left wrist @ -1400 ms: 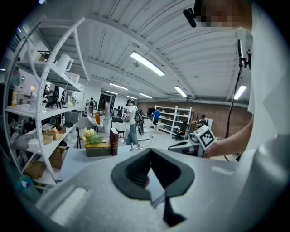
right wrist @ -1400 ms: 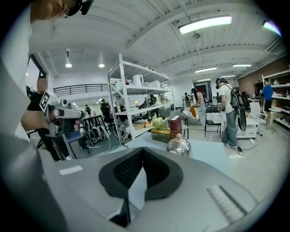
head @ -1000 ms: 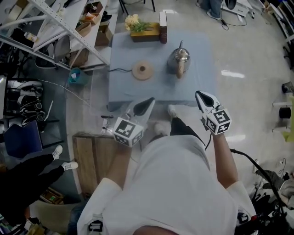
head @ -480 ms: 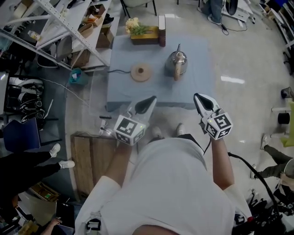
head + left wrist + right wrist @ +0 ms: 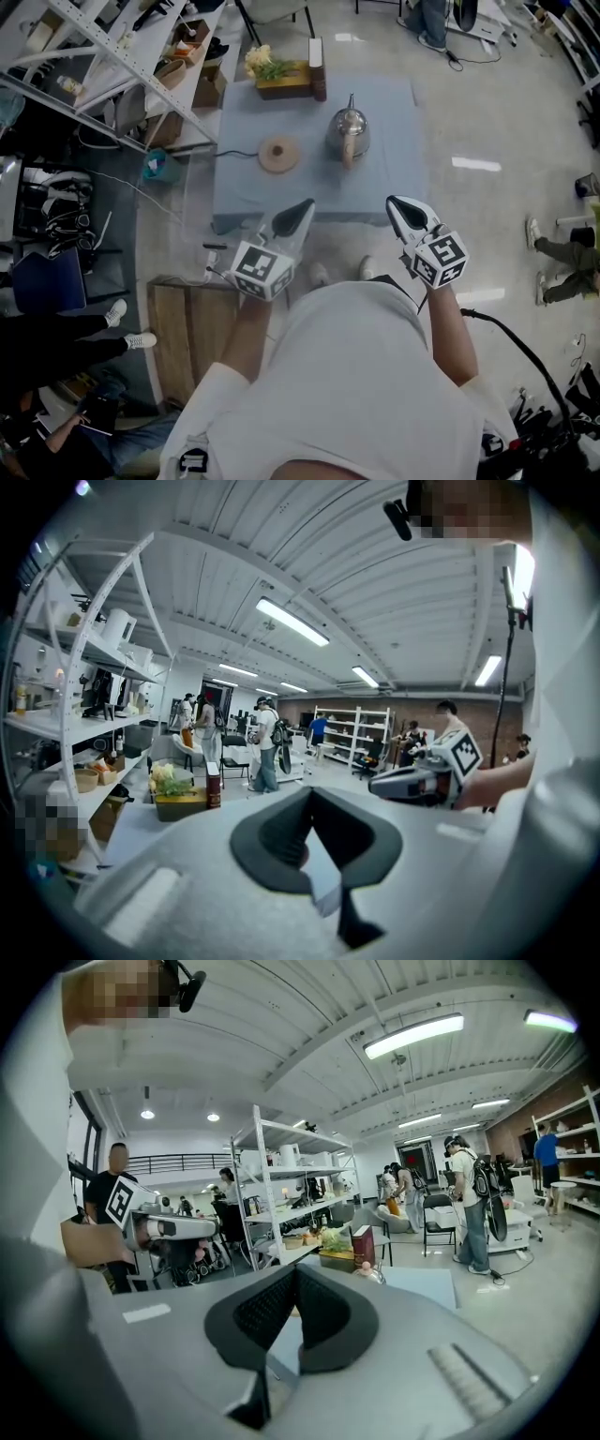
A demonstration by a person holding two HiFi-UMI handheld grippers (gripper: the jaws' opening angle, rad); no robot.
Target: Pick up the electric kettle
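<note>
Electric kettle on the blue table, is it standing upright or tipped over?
Upright: the kettle stands on its bottom, with its lid facing up.

No word, number or brand can be read; the marker cubes point(image 5: 262, 270) show only black-and-white square patterns.

Shiny metal electric kettle point(image 5: 348, 133), upright on the blue table point(image 5: 394, 173), brown handle nearward.

Head view: table point(image 5: 398, 183) w/ kettle point(image 5: 349, 134) now sits slightly lower & further left in frame. Person's shoes point(image 5: 320, 274) shifted: one was out front by the table, now both side by side near the body. Right gripper point(image 5: 396, 201) nudged left. Bystander's legs point(image 5: 561, 253) came in at right edge, another person point(image 5: 94, 422) at bottom left.
</note>
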